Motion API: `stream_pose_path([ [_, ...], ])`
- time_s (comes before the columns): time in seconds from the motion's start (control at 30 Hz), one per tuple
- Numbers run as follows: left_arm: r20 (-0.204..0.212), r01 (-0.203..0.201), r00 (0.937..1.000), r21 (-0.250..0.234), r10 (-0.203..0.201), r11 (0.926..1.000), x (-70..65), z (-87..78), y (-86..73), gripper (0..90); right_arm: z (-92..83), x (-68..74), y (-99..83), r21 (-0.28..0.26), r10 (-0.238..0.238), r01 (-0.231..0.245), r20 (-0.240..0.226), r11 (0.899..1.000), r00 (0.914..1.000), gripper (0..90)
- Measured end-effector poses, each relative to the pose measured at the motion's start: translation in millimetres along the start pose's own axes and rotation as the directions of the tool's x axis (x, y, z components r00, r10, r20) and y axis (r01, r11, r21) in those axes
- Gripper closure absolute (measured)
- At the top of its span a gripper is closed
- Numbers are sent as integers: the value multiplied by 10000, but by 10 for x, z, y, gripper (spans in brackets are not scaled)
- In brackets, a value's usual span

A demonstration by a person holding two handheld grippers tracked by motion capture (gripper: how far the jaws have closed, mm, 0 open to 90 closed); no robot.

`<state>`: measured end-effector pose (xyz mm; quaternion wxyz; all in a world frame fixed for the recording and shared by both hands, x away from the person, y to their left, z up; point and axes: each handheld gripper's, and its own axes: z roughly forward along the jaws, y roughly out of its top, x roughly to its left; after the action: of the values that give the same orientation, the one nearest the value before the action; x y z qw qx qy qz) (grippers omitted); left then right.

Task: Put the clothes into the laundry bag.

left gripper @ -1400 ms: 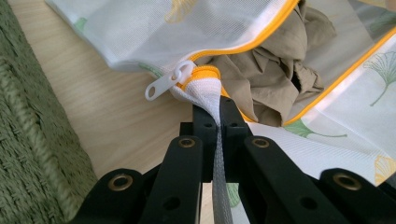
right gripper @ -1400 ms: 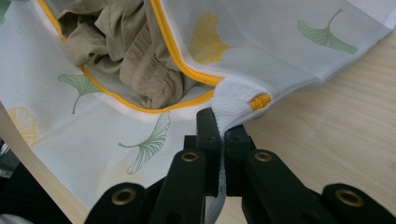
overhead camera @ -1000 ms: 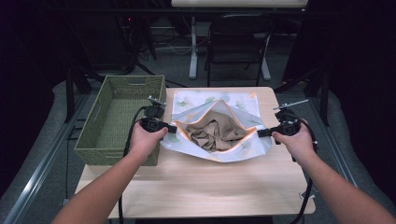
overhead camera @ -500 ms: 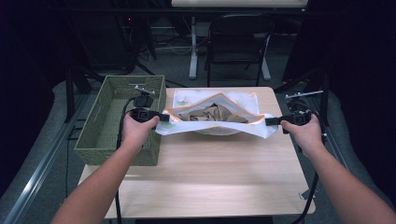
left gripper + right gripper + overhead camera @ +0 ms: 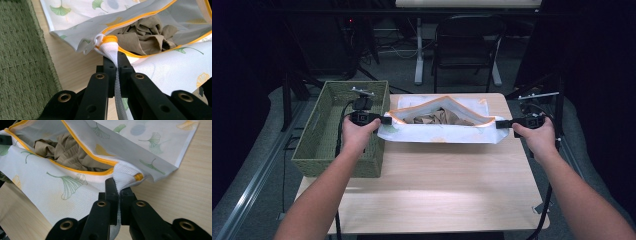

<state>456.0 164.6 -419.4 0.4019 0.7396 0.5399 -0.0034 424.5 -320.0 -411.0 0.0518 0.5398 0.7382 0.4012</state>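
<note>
Wooden table (image 5: 432, 190) | leaf-print laundry bag (image 5: 447, 132) | no legible writing

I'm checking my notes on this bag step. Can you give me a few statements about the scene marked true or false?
1. Both grippers are shut on the mesh bag. True: the left gripper and the right gripper each pinch an end of its opening.
2. The bag is zipped closed. False: it gapes open.
3. Brown cloth lies inside the bag. True.
4. The bag sits in the green basket. False: it is over the table, beside the basket.
</note>
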Motion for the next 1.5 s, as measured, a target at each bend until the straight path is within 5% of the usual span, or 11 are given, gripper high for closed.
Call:
stream_pose_path([
  [1.3, -219, -228, 9995, -342, 221, 9992, -103, -185, 386, 887, -142, 64, 355, -455, -184, 196, 270, 9988, 9995, 886],
  [1.5, -113, 121, 9999, -515, -127, 9986, -41, -137, 428, 886, -111, 36, 405, -479, -75, 88, 280, 9988, 9996, 886],
])
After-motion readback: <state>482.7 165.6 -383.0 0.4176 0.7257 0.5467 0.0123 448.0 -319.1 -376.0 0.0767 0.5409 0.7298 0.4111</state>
